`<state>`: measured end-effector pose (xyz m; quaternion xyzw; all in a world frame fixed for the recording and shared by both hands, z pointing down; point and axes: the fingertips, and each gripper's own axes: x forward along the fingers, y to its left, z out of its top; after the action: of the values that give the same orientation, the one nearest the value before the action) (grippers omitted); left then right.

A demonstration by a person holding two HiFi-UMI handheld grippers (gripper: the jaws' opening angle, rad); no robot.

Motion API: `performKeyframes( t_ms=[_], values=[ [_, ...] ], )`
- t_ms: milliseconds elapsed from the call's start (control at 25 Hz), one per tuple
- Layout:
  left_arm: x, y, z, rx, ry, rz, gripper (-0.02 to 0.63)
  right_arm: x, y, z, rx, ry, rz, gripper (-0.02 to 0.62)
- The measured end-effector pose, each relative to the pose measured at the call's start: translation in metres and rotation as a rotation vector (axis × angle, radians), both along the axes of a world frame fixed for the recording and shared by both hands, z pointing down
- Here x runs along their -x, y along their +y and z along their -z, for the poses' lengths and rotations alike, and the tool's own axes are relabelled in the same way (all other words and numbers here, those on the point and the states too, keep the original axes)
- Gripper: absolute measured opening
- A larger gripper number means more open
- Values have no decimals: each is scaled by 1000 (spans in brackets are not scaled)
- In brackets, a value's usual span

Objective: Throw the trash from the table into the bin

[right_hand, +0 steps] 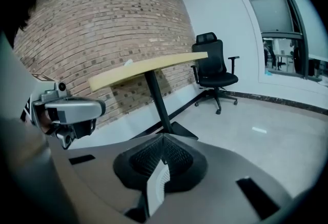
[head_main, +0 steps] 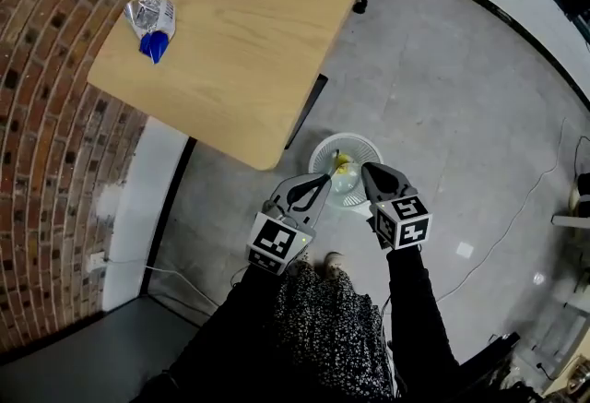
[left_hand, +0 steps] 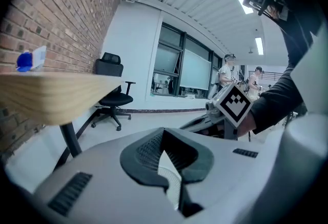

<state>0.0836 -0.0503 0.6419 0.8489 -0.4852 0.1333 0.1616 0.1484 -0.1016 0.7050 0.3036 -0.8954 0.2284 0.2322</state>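
Note:
A crumpled silver bag with a blue end (head_main: 152, 18) lies near the left edge of the wooden table (head_main: 277, 32). It shows again on the table top in the left gripper view (left_hand: 31, 60). On the floor past the table's near corner stands a white mesh bin (head_main: 316, 155) holding yellow trash (head_main: 343, 167). Both grippers hang over the bin, side by side. My left gripper (head_main: 324, 180) (left_hand: 163, 131) is shut with nothing in it. My right gripper (head_main: 366, 169) (right_hand: 163, 137) is also shut and empty.
A brick wall (head_main: 46, 161) runs along the left behind the table. The table's black foot (head_main: 309, 106) lies near the bin. A black office chair (left_hand: 115, 92) (right_hand: 215, 72) stands beyond the table. People (left_hand: 225, 72) stand far off by the windows.

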Motion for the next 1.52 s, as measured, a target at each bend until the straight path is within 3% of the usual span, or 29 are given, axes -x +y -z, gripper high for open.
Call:
performKeyframes(
  t_ms=[360,800,960,1160,1520],
  values=[
    [3,8,80,-59,-6,25,8,7,7,94,-70,-28,47,12],
    [11,15,189,-171,-54,59,8,-1,-3,224,-244,-72,122,12],
    [16,25,220,-207,-74,103,8,-3,0,261,-270,-114,118,12],
    [19,40,258,-263,-102,158,8,4,16,304,-299,-203,179,12],
    [49,77,294,-319,-146,320,8,27,40,333,-325,-267,284,12]
  ],
)
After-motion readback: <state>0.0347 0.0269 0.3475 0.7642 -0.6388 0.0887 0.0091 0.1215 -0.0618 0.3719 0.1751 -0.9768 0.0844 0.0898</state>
